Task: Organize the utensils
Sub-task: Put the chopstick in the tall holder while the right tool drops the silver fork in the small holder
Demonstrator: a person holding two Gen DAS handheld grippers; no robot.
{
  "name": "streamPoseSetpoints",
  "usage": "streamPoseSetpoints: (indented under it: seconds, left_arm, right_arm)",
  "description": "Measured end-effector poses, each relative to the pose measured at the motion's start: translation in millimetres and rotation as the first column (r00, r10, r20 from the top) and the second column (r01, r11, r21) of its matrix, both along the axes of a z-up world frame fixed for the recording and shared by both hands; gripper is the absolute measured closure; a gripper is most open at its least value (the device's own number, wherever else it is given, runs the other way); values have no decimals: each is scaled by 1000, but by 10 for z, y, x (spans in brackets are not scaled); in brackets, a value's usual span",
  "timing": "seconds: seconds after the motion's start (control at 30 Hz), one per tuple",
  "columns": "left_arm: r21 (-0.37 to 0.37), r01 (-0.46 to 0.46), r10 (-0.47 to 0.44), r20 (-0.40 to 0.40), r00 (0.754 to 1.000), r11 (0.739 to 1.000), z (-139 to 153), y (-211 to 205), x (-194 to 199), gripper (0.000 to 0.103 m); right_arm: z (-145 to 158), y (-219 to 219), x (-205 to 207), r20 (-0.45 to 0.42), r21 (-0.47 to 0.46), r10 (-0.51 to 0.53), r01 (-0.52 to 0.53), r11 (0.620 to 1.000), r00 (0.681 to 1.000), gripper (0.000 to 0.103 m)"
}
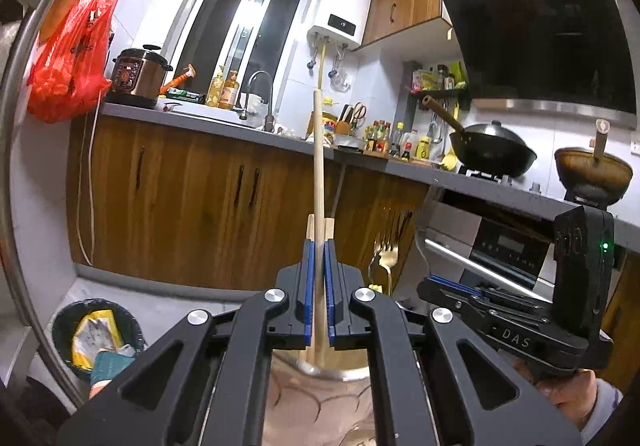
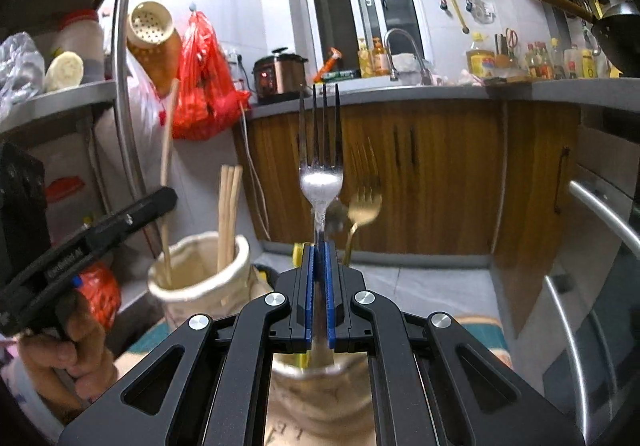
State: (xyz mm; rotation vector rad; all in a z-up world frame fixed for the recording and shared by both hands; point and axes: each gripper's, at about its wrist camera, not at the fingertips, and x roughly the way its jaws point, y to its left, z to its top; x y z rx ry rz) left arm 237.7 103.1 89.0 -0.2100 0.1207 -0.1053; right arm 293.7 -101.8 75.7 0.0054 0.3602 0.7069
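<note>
My left gripper [image 1: 319,246] is shut on a long pale wooden chopstick [image 1: 319,165], held upright over a cream holder whose rim [image 1: 332,372] shows below. More chopsticks [image 1: 310,228] stand behind it. In the right wrist view that cream holder [image 2: 200,278] holds several chopsticks [image 2: 229,213], and the held chopstick [image 2: 168,181] leans in it by the left gripper [image 2: 160,199]. My right gripper [image 2: 319,248] is shut on a silver fork [image 2: 321,173], tines up, over a second cream holder [image 2: 320,378]. A gold fork [image 2: 362,205] stands behind it and also shows in the left wrist view [image 1: 387,258].
Wooden cabinets [image 1: 192,201] and a grey counter [image 1: 240,131] run across the back with a sink tap [image 1: 260,93], cooker [image 1: 138,75] and wok [image 1: 494,153]. A bin [image 1: 94,338] stands on the floor. A shelf rack [image 2: 60,101] is left; oven handles [image 2: 600,213] are right.
</note>
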Motion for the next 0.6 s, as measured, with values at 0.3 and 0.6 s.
streamPoseSetpoints:
  seconds: [0.3,0.6]
  left_arm:
    - [19,5,-5,-24,1000,1000,-24,-16,-25,98]
    - [-43,32,-34,-45,998,999,-67,133,-7,98]
  right_arm:
    - [-128,80,-49,-29,-70,-8,6,998,1000,97]
    - [-160,111,-63,-38,-101,-8,4,995,999,97]
